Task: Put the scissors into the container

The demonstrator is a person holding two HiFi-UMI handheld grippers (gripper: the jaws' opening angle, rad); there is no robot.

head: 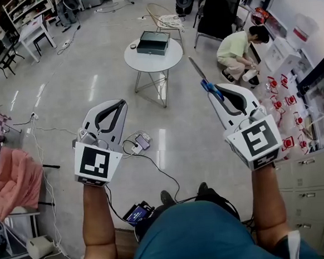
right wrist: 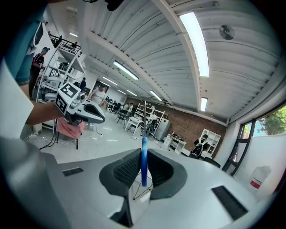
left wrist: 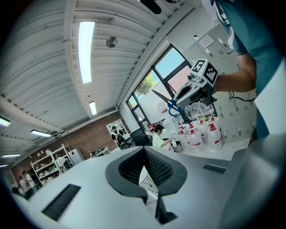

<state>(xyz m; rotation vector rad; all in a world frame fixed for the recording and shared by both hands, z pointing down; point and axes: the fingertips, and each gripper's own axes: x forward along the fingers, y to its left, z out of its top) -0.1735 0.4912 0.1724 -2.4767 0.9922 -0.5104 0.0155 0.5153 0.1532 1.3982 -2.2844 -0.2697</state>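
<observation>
Your left gripper (head: 114, 105) is closed, its jaws meeting with nothing between them, and it hangs in the air above the floor. Well off to its left a pink cloth (head: 10, 183) is draped over a stand. On the floor near its right side a phone (head: 143, 141) lies among cables. Ahead of both grippers and between them, well apart from either, stands a round white table (head: 137, 64) carrying the dark rectangular container (head: 153, 43). Your right gripper (head: 219, 92) is narrowly closed on the blue handle of the scissors (head: 202, 77). The pads press on the handle from both sides, and the blades stick out past the jaws, slanting forward and to the left, toward the table. The scissors are up in the air in that grip, well short of the container and not touching the table. Ahead and slightly right of this gripper a person (head: 235, 49) crouches on the floor. Bottles with red labels (head: 285, 99) stand in rows to its right, and grey drawer cabinets (head: 316, 170) run alongside it.
</observation>
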